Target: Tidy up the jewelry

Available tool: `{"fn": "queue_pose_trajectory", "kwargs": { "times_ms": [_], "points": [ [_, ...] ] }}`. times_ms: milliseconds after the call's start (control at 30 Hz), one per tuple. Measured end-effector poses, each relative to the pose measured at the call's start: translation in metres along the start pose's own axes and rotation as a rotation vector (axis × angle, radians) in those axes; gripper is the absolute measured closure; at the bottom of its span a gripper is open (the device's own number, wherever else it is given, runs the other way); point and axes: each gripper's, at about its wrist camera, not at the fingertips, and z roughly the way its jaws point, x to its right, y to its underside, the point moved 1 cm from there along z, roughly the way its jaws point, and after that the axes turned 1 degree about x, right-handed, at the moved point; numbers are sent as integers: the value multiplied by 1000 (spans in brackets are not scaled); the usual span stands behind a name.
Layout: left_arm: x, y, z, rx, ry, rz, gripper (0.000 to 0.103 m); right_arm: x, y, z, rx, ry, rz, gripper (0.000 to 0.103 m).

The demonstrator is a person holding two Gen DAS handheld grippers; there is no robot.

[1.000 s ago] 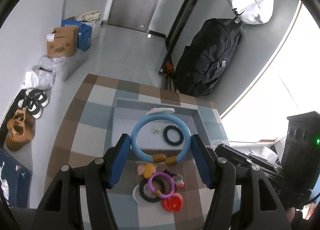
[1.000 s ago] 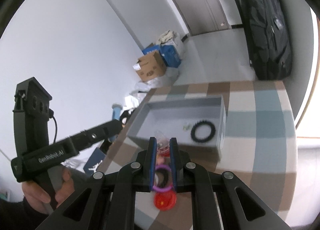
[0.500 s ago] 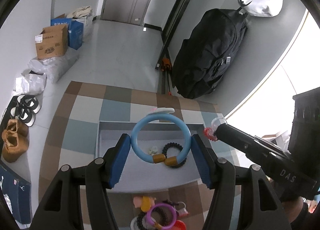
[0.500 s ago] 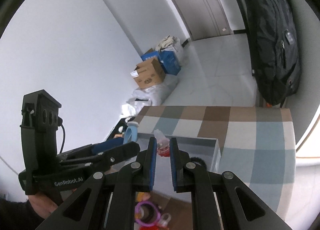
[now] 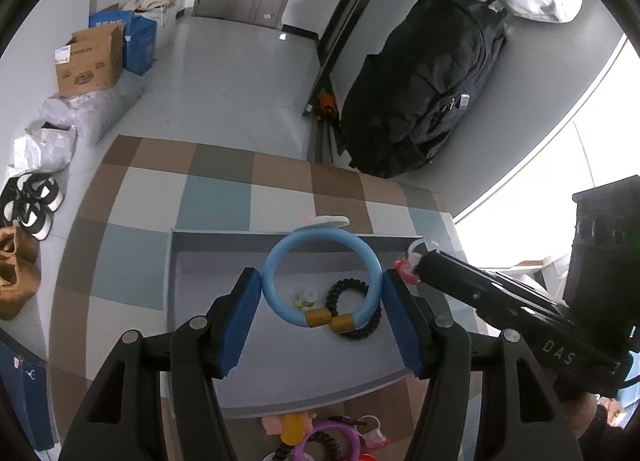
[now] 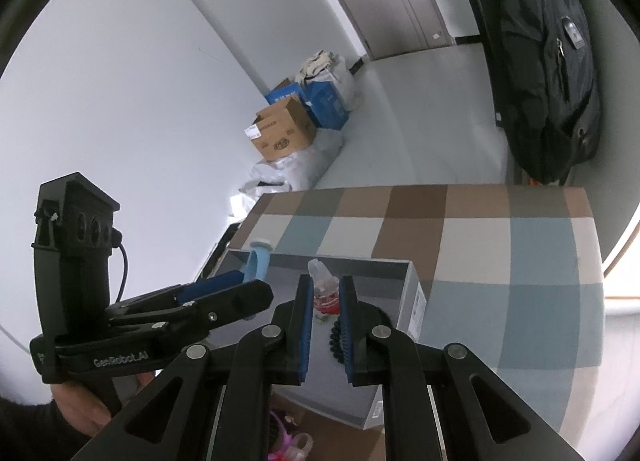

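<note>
Gripping a smooth sky-blue bangle (image 5: 320, 279) by its outer edges, the left gripper (image 5: 320, 303) has its ribbed blue pads (image 5: 240, 321) spread about halfway and pressed against the ring's two sides. The bangle is a thick glossy hoop, joined at the near side by two short gold-coloured barrel caps. It hangs over the open grey box (image 5: 208, 261), a shallow rectangular tray with low matte walls that lies directly ahead of and below this gripper. On the box floor beneath the hoop lie a black coiled band (image 5: 352, 309), knobbly like a spiral cord, and a small pale trinket (image 5: 306, 299) just beside it.

To the right of the left gripper, the right gripper (image 6: 326, 301) has its pads nearly closed on a small red and clear ring (image 6: 322, 293) with a translucent band standing up between the pads. It is poised over the right end of the same box.

Behind the left gripper's fingers, on the near side of the box, more pieces lie in a cluster: a purple hoop (image 5: 332, 441), another black coil and a peach-and-yellow charm (image 5: 288, 423). All rest on a checked tablecloth (image 5: 216, 201) of brown, blue and cream squares. Beyond the table lean a black backpack (image 5: 424, 89) and cardboard boxes (image 5: 88, 61).
</note>
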Motion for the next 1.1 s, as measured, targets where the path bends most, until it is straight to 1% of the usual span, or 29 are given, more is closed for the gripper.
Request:
{"fn": "queue_pose_trajectory", "kwargs": {
  "times_ms": [200,233,300,333,367,400,433,467,533,600,633,700,833,967,1100],
  "points": [
    [-3,-3,4,-11,37,-17,46,1,-1,2,-6,0,7,91],
    [-2,-3,3,-8,46,-18,46,0,-2,1,-3,-6,6,88],
    [-1,-4,3,-13,67,-23,46,-1,-4,-3,19,-2,-1,87],
    [-1,-5,3,-13,75,-27,45,0,-4,-4,25,1,-4,82],
    [-1,-6,3,-14,77,-30,42,1,-5,-6,35,6,-2,76],
    [-1,-6,3,-14,77,-31,39,3,-5,-10,48,10,4,62],
    [-1,-6,2,-7,74,-33,34,4,-6,-13,61,13,10,54],
    [-1,-6,0,4,68,-31,31,6,-7,-18,79,16,16,53],
    [0,-6,-3,16,60,-18,30,9,-8,-24,102,27,21,47],
    [1,-5,-3,18,36,-2,30,12,-9,-30,122,36,32,35],
    [2,-4,-3,20,24,5,30,13,-9,-32,130,39,38,31],
    [3,-3,-3,24,0,15,30,14,-9,-34,136,40,45,29],
    [5,-2,-5,39,-41,30,30,12,-8,-34,132,38,40,21],
    [3,0,-10,54,-71,33,30,8,-5,-32,121,40,19,18],
    [2,3,-14,69,-104,37,30,2,-1,-30,115,44,0,12]
  ]
}}
